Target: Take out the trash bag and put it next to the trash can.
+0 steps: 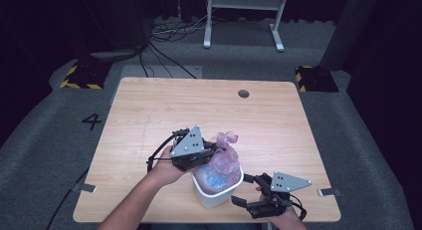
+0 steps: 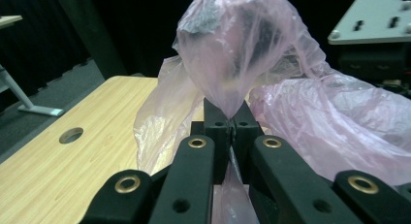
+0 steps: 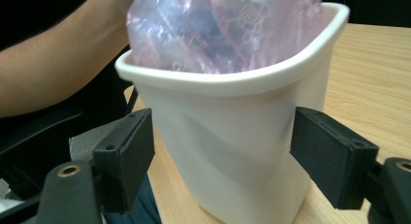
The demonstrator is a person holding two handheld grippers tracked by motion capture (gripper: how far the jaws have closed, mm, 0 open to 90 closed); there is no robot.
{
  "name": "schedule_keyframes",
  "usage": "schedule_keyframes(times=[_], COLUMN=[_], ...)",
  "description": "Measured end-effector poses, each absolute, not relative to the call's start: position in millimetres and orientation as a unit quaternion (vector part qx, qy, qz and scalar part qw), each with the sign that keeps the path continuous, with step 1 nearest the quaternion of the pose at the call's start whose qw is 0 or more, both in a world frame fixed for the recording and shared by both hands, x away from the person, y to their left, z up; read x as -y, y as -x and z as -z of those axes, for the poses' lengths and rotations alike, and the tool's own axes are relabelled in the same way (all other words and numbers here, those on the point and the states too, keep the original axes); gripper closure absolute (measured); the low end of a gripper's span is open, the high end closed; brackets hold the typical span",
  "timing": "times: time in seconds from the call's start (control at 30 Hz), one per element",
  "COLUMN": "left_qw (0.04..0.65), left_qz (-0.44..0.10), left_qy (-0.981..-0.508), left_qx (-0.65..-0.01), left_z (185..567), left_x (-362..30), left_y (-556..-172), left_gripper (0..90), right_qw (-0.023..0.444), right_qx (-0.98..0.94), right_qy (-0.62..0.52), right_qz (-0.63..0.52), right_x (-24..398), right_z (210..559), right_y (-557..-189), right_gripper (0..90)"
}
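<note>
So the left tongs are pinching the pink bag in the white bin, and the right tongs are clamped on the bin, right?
Not quite: the right tongs are open, jaws either side of the bin without touching, as the right gripper view shows. The left tongs do pinch the pink bag.

Bright overhead light falls on my table [image 1: 149, 105]; its surroundings look dark, and my near jaws seem slightly blurred.

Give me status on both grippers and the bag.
Left gripper shut on pink bag, pinching a gathered fold. Right gripper open, fingers either side of white bin, not touching. Bag sits in bin. Nothing in the way.
</note>
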State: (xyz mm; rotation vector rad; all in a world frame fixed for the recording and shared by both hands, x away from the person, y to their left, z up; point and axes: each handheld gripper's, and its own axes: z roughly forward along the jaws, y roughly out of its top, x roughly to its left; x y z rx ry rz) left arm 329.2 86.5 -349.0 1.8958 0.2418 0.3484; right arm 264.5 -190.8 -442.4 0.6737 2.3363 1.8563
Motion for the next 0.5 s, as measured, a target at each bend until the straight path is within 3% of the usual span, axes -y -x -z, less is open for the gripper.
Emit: schedule_keyframes(times=[0.5], left_qw=[0.548], left_qz=[-0.167], left_qy=[-0.816], left_qx=[-0.077], left_z=[347.2], left_x=[-74.1], left_y=[-332.6], left_gripper=[88.5], right_qw=[0.035], right_qx=[-0.780], right_qy=[-0.173], right_qz=[-0.600], right_x=[170.4], right_z=[440.8], right_y=[-240.9], right_gripper=[25.6])
